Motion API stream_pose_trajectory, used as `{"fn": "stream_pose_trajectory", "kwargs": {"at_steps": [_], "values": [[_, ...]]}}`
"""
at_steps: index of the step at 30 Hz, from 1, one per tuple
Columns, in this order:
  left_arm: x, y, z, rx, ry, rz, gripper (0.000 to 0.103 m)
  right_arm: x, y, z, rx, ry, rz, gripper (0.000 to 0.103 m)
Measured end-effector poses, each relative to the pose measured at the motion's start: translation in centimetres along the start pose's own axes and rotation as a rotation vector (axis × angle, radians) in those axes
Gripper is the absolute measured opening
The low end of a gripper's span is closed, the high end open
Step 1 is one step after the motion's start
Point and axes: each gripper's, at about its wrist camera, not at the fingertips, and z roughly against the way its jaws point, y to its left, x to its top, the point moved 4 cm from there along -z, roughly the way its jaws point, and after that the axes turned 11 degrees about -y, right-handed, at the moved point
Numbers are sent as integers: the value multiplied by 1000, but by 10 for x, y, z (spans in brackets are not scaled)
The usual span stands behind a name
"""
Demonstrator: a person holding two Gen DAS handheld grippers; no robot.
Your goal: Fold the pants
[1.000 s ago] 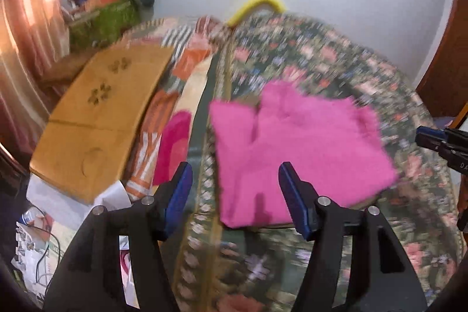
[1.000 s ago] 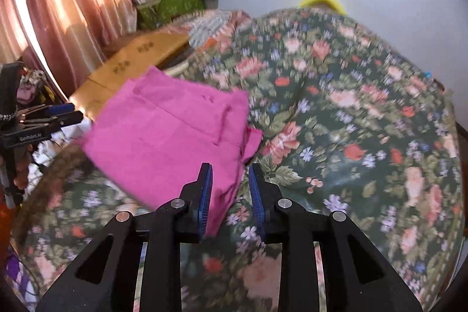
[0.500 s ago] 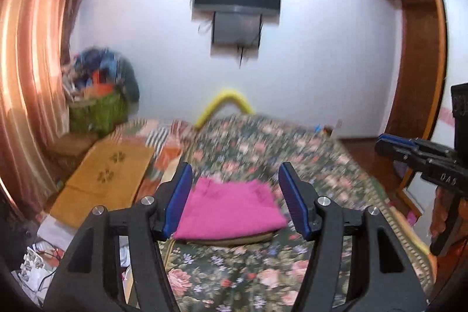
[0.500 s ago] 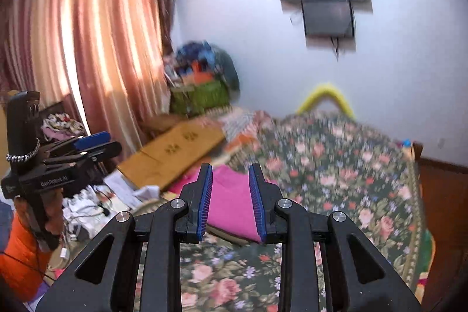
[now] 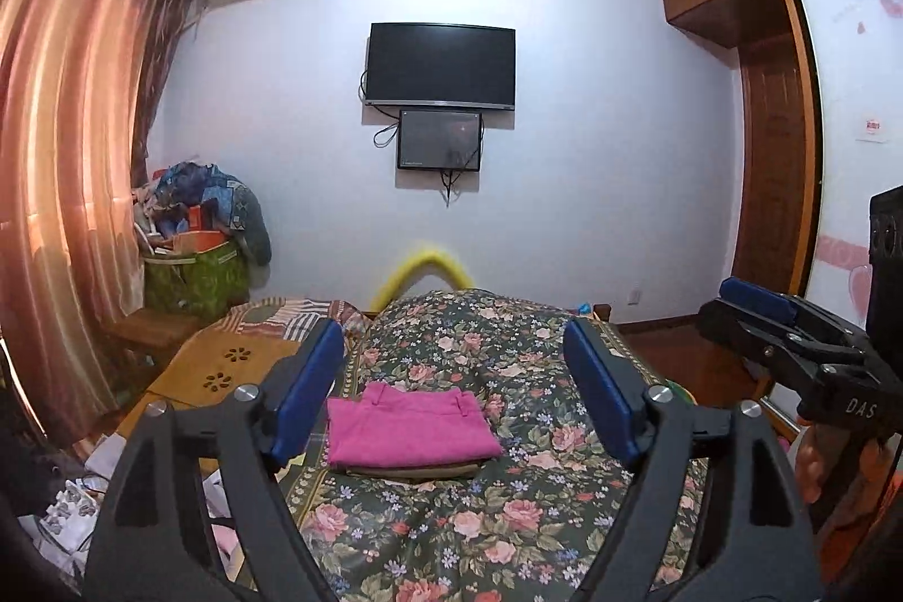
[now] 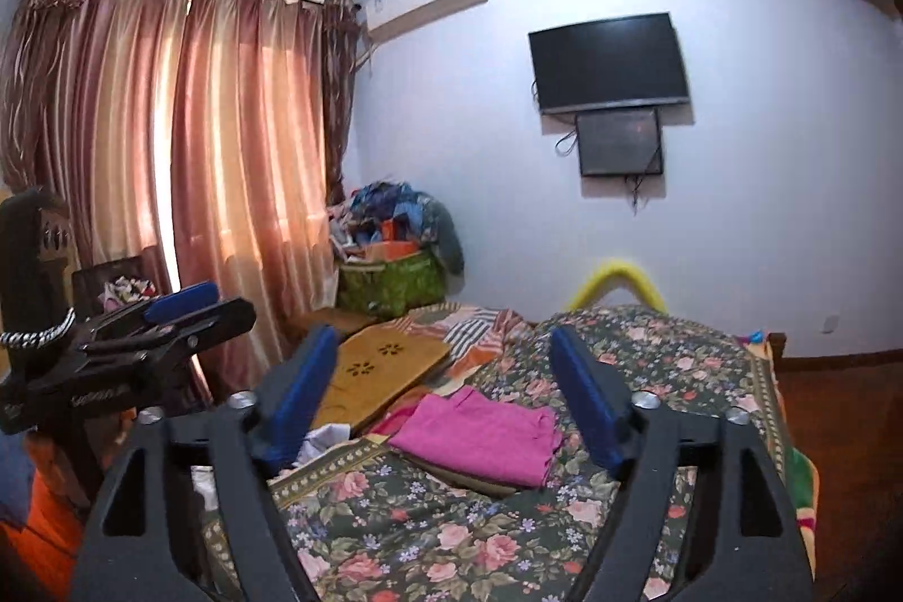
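Left wrist view: left gripper [image 5: 451,390] opening, nothing between its jaws; the pink pants [image 5: 409,427] lie folded on the floral bed [image 5: 508,534], apparently finished. Right wrist view: right gripper [image 6: 443,393] opening, empty too, well clear of the pants [image 6: 480,435].

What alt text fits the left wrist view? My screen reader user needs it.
Folded pink pants lie on a floral bedspread, framed by the empty left gripper, its jaws opening. The right gripper shows at the right edge; a television hangs beyond.
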Motion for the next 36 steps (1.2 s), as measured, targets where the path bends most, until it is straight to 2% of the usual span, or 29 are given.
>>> {"fn": "stream_pose_trajectory", "kwargs": {"at_steps": [3,6,10,15,36], "values": [[0,-1,12,10,-12,6,98,0,2,5,-32,-5,7,88],[-2,-2,21,23,-22,5,103,-1,2,7,-57,-8,10,94],[-5,-1,28,29,-19,-2,103,-1,6,16,-80,-21,9,103],[-9,1,31,30,-15,8,103,0,12,24,-96,-39,29,103],[-16,-8,34,25,-14,-5,103,-6,20,31,-100,-22,52,103]]}}
